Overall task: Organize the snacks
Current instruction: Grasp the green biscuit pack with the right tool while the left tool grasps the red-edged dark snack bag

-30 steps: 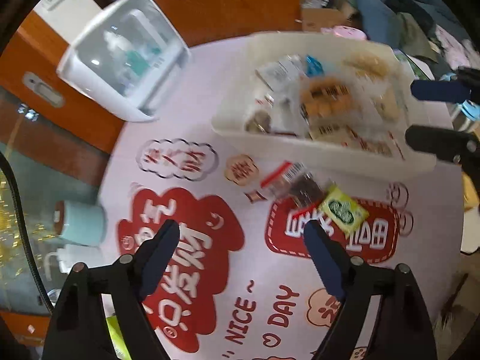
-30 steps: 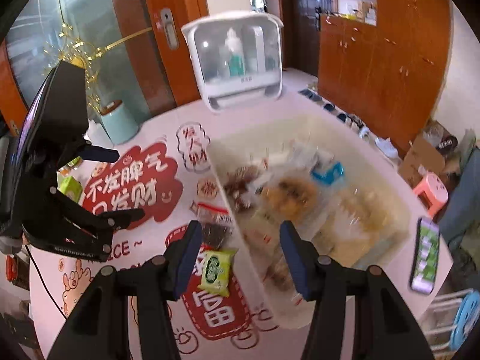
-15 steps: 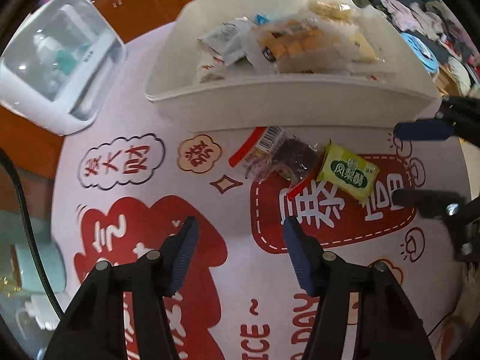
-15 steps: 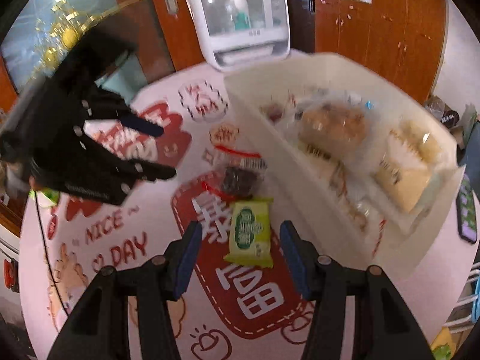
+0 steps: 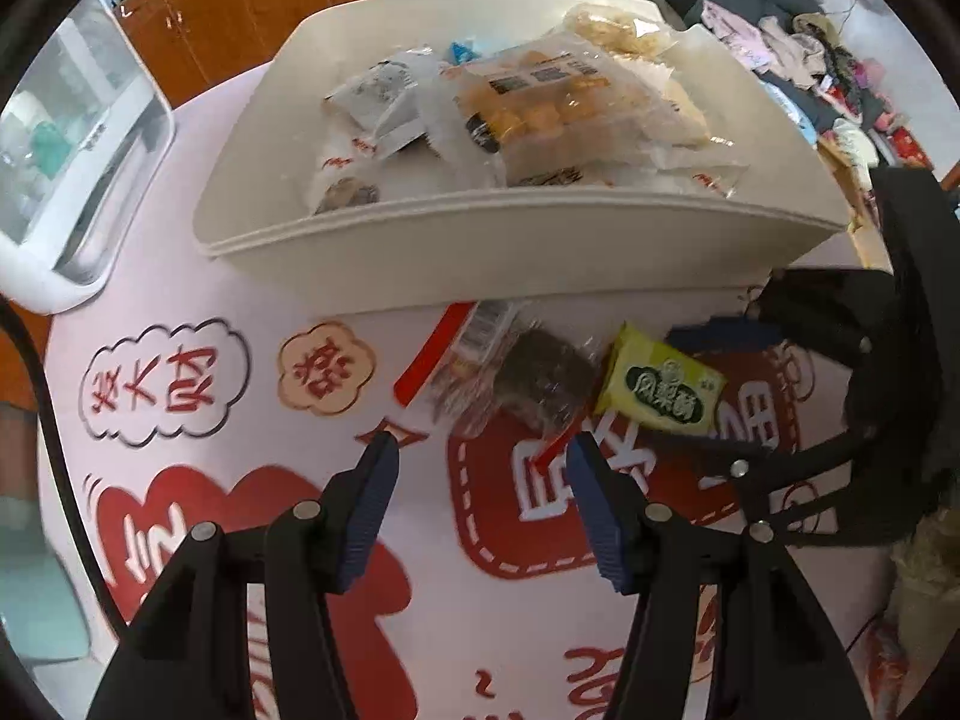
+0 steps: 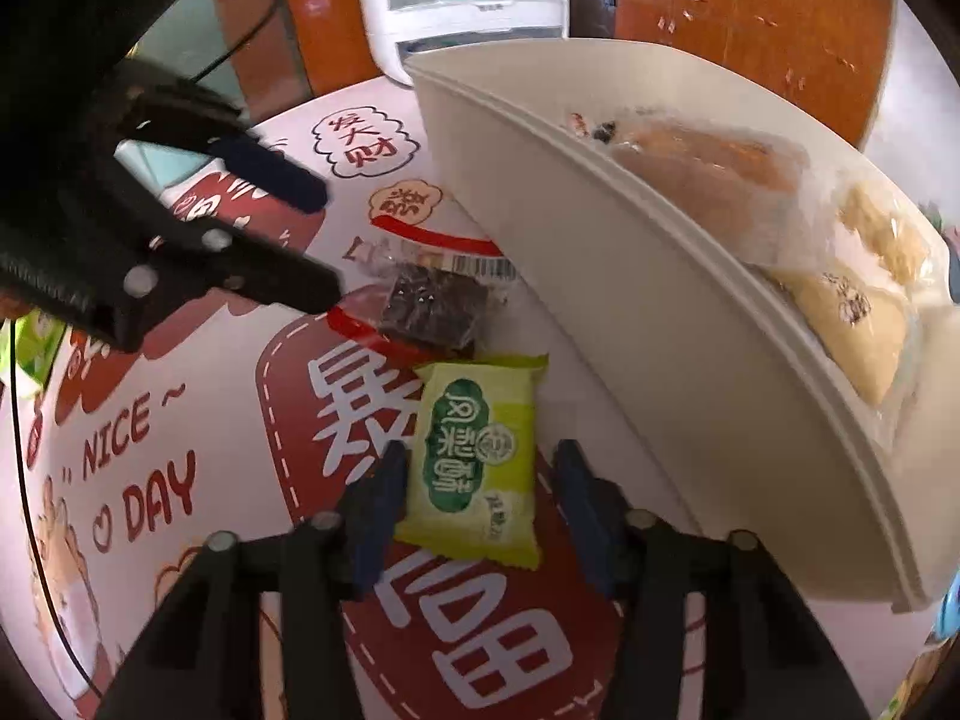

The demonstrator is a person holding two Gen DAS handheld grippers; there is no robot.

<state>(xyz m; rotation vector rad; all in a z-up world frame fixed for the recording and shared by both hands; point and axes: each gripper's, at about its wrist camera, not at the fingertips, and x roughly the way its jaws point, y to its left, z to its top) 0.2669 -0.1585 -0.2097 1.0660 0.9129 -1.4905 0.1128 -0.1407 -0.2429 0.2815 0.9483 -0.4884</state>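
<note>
Straddling green snack packet (image 6: 477,459), long axis along fingers | right tool (image 6: 480,504) spread | left tool (image 5: 480,501) spread

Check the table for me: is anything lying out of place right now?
Yes. Two snacks lie outside the white bin, on the tablecloth against its wall: a green packet between the open right gripper fingers, and a clear-wrapped dark snack beyond it. Nothing looks spilled or torn.

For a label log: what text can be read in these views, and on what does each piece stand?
"NICE" and "DAY": tablecloth.
"发大财": cloud drawing on the tablecloth.
"凤梨酥": green snack packet, between the open right tool tips.
Barcode digits on the clear-wrapped dark snack: too blurred.
Labels on packets in the white bin: too small.
</note>
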